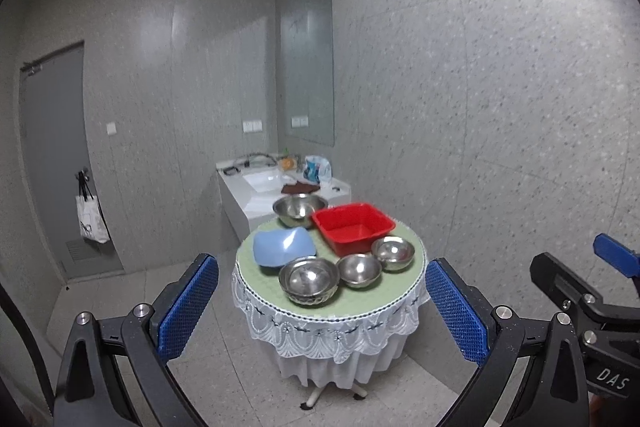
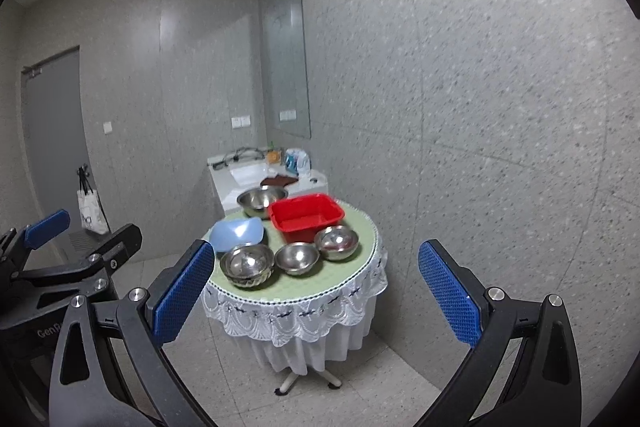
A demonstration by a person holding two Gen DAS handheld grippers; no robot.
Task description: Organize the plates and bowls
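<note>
A small round table (image 1: 384, 301) (image 2: 348, 289) with a green top and white lace cloth stands ahead, some way off. On it are a red square basin (image 1: 353, 227) (image 2: 306, 217), a light blue square bowl (image 1: 282, 247) (image 2: 238, 233), a large steel bowl (image 1: 299, 209) (image 2: 260, 201) at the back, a stack of steel bowls (image 1: 310, 281) (image 2: 248, 265) at the front left, and two single steel bowls (image 1: 359, 269) (image 1: 393, 253) (image 2: 297, 258) (image 2: 336, 243). My left gripper (image 1: 322, 311) and right gripper (image 2: 316, 291) are both open, empty and well short of the table.
A white sink counter (image 1: 280, 189) (image 2: 264, 179) with bottles and a brown cloth stands behind the table in the corner. A speckled wall (image 1: 500, 127) runs close along the table's right. A grey door (image 1: 52, 155) with a hanging bag (image 1: 92, 219) is at the left.
</note>
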